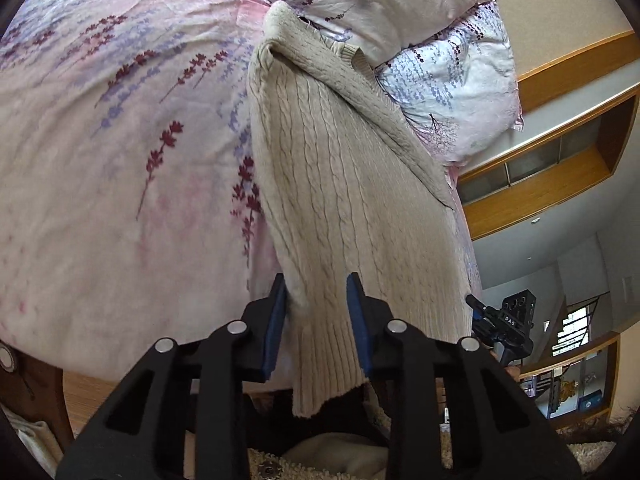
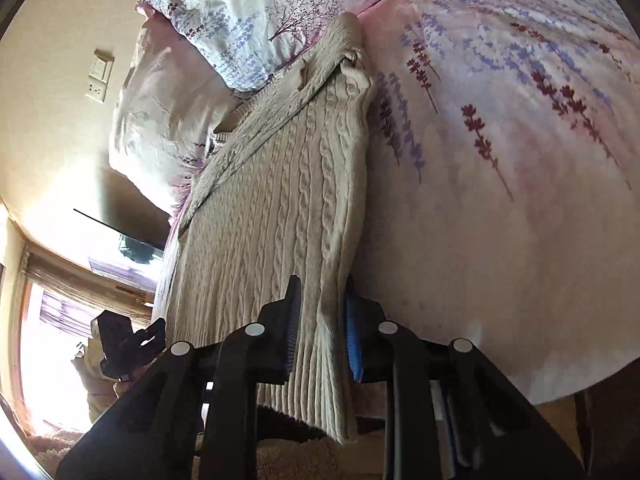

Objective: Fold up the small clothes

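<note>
Left gripper (image 1: pixel 316 320) and right gripper (image 2: pixel 320 328): each pair of fingers straddles a near hem corner of the cream sweater (image 1: pixel 340 184), apparently pinching it. Long axis runs away across the floral bedspread (image 1: pixel 100 160) toward the far pillows (image 1: pixel 452 100). Both grippers equally near.

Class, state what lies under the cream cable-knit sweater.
The sweater lies on a floral bedsheet; its hem hangs past the bed's edge between both grippers' jaws. The sheet directly beneath is covered.
</note>
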